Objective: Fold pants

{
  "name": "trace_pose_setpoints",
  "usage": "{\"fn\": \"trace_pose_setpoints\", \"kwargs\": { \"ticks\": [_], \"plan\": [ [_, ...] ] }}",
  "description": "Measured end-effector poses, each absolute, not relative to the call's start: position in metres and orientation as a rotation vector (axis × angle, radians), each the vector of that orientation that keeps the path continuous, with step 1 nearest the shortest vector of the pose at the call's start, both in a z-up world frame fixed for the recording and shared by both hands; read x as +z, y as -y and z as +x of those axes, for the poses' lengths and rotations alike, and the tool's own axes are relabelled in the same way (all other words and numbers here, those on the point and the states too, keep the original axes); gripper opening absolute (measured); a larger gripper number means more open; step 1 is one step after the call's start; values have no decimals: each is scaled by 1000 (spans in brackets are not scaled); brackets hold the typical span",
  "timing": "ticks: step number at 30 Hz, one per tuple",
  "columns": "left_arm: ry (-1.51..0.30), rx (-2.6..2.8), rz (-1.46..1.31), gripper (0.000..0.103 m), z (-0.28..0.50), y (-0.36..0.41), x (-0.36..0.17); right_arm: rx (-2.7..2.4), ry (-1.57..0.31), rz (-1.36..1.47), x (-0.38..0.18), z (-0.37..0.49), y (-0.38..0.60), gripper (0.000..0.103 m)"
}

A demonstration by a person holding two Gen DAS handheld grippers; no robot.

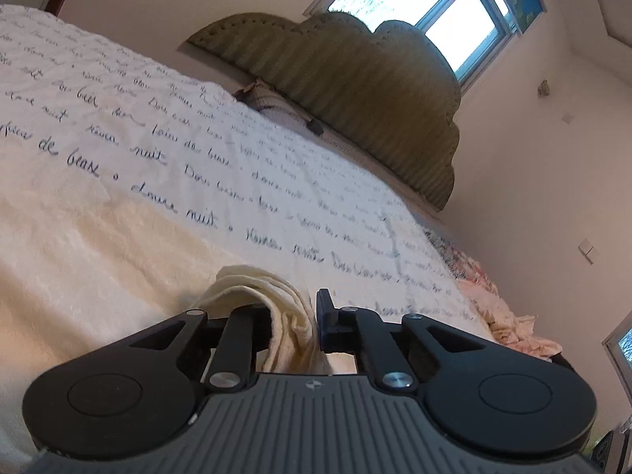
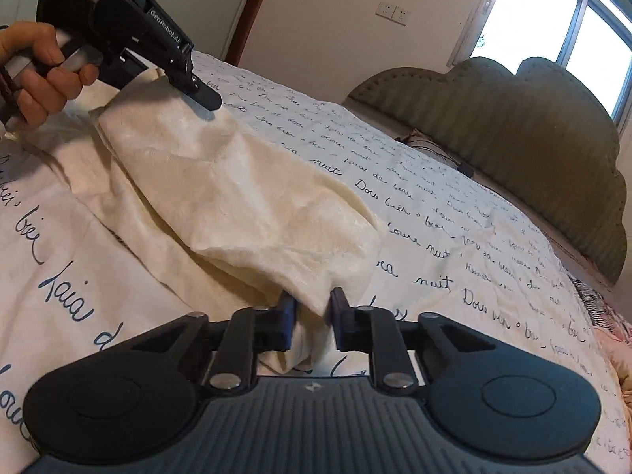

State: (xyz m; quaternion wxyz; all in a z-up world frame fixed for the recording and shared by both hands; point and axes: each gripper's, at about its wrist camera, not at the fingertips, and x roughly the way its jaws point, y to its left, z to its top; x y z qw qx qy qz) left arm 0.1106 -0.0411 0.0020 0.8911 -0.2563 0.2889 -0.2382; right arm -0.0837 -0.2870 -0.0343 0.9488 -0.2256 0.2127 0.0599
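The pants [image 2: 237,197] are cream fleece, stretched in a lifted fold across the bed between both grippers. My right gripper [image 2: 313,316] is shut on the near end of the fabric, which fills the gap between its fingers. At the upper left of the right wrist view a hand [image 2: 43,67] holds my left gripper [image 2: 207,98], whose tips pinch the far end of the pants. In the left wrist view, the left gripper [image 1: 298,324] is shut on a bunched wad of the pants [image 1: 276,288]. Its left fingertip is hidden by the cloth.
A white bedspread [image 2: 454,245] with blue handwriting covers the bed [image 1: 197,126]. A green scalloped headboard [image 1: 375,110] and a pillow [image 1: 272,98] lie beyond, under a bright window [image 1: 426,12]. Pink ruffled bedding [image 1: 509,316] hangs at the bed's right edge.
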Motion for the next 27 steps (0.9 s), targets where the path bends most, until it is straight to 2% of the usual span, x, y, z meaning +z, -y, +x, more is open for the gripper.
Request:
{"fn": "trace_pose_setpoints", "kwargs": {
  "ticks": [2, 6, 9, 11, 15, 17, 19, 22, 23, 24, 25, 27],
  "plan": [
    [-555, -509, -518, 18, 104, 37, 15, 138, -432, -460, -28, -94, 283, 9],
    [-685, -493, -491, 18, 106, 36, 0, 181, -609, -497, -35, -99, 289, 9],
    [-754, -431, -473, 17, 110, 33, -25, 248, -589, -411, -18, -101, 306, 11],
    [-760, -429, -517, 14, 113, 27, -36, 292, -523, -295, 1, -99, 321, 12],
    [-703, -418, -457, 11, 109, 28, -30, 357, -447, -130, 23, -67, 342, 26],
    [-668, -425, -408, 11, 103, 30, -25, 510, -531, -112, 25, -49, 343, 32],
    [-645, -435, -378, 11, 99, 29, -22, 645, -557, -222, 22, -49, 333, 40],
    [-644, -424, -377, 12, 100, 25, -22, 745, -544, -279, 26, -53, 334, 44],
    [-644, -421, -392, 12, 102, 22, -22, 734, -504, -241, 31, -51, 340, 48],
    [-644, -416, -400, 12, 105, 20, -21, 693, -461, -174, 38, -48, 350, 57],
    [-640, -409, -399, 12, 107, 18, -20, 649, -416, -106, 43, -43, 362, 60],
    [-648, -398, -388, 12, 112, 14, -19, 557, -351, 73, 49, -31, 388, 60]
  ]
}}
